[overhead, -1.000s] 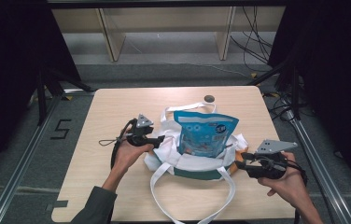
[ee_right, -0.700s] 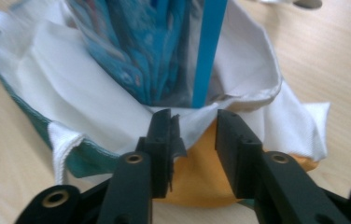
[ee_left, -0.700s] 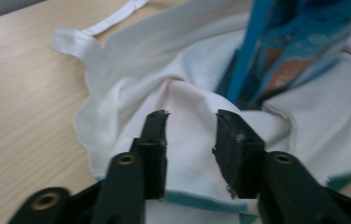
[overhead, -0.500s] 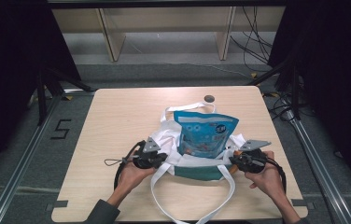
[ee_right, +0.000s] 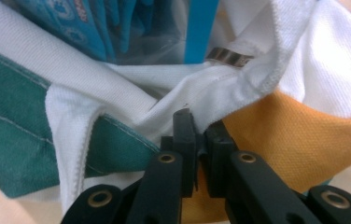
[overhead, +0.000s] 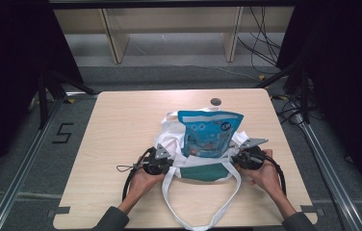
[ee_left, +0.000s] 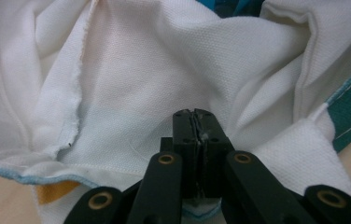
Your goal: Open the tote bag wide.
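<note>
Tote bag (overhead: 203, 169) of white, green and orange cloth sits near the middle of my tabletop (overhead: 121, 125), a blue snack pouch (overhead: 208, 132) standing upright in its mouth. At the bag's 9 o'clock edge my left hand-held gripper (overhead: 165, 163) has pinched together on a fold of white fabric (ee_left: 164, 84). At 3 o'clock my right hand-held gripper (overhead: 239, 159) is clamped on the bag's rim where white meets orange. White straps (overhead: 169, 202) loop toward 6 o'clock. A small round disc (overhead: 215, 101) lies at 12 o'clock, well apart.

A lab recording cell: bare table (overhead: 121, 120), metal floor rails (overhead: 20, 168), loose cables (overhead: 265, 43), black surrounds.
</note>
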`<state>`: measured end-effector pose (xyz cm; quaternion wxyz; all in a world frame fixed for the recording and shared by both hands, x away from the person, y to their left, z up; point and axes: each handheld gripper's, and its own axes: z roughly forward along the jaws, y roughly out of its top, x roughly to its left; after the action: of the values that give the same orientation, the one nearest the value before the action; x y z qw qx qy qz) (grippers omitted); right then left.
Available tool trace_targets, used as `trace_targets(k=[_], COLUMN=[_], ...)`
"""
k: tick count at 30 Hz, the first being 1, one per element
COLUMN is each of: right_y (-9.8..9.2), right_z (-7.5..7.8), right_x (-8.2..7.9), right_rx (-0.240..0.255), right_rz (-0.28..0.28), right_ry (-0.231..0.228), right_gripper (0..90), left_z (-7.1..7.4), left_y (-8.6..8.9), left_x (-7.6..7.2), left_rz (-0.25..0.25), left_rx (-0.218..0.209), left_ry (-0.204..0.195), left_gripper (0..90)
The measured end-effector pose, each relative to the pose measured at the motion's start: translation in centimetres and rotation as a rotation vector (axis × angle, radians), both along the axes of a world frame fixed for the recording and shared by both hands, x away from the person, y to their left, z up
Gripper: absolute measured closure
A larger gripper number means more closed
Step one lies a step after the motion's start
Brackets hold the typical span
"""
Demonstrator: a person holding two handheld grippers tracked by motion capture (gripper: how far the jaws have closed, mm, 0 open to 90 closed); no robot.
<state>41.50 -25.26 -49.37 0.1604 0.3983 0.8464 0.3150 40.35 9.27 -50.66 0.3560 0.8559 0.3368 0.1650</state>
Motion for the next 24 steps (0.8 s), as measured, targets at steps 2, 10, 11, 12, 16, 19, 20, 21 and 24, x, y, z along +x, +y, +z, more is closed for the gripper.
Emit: trace_targets(k=[2, 10, 11, 12, 16, 19, 20, 21, 24], right_y=[0.5, 1.0, 1.2, 1.1, 1.1, 0.7, 0.7, 0.4, -0.3], right_z=[-0.1, 0.2, -0.3, -0.1, -0.1, 0.2, 0.4, 0.7, 1.6], right_x=[0.5, 2.9, 3.0, 3.0, 2.8, 2.9, 2.7, 2.8, 2.3], right_rx=[0.027, 0.011, 0.032, 0.021, 0.059, 0.042, 0.048, 0.024, 0.080], right_rz=[-0.030, -0.009, -0.014, -0.007, -0.036, -0.017, -0.030, -0.009, -0.042], right_ry=[0.012, 0.007, -0.037, -0.021, 0.004, 0.000, -0.001, -0.027, -0.040], right_gripper=[86.2, 85.8, 85.7, 85.6, 84.4, 80.6, 78.3, 76.3, 67.9], left_z=[0.0, 0.0, 0.0, -0.1, 0.0, -0.1, 0.0, 0.1, 0.4], left_y=[0.2, 0.9, 1.0, 0.9, 0.9, 1.0, 1.1, 1.2, 1.6], left_x=[0.2, 1.0, 1.1, 1.0, 1.1, 1.1, 1.0, 0.9, 0.7], left_rz=[0.004, 0.044, 0.037, 0.054, 0.045, 0.067, 0.057, 0.064, 0.077], left_rx=[0.002, 0.006, 0.010, -0.003, 0.030, 0.006, 0.003, 0.000, -0.057], left_ry=[0.004, -0.003, -0.012, -0.002, -0.029, -0.033, -0.037, -0.042, -0.045], left_gripper=[86.4, 85.3, 85.2, 85.0, 83.8, 80.9, 79.0, 77.1, 70.9])
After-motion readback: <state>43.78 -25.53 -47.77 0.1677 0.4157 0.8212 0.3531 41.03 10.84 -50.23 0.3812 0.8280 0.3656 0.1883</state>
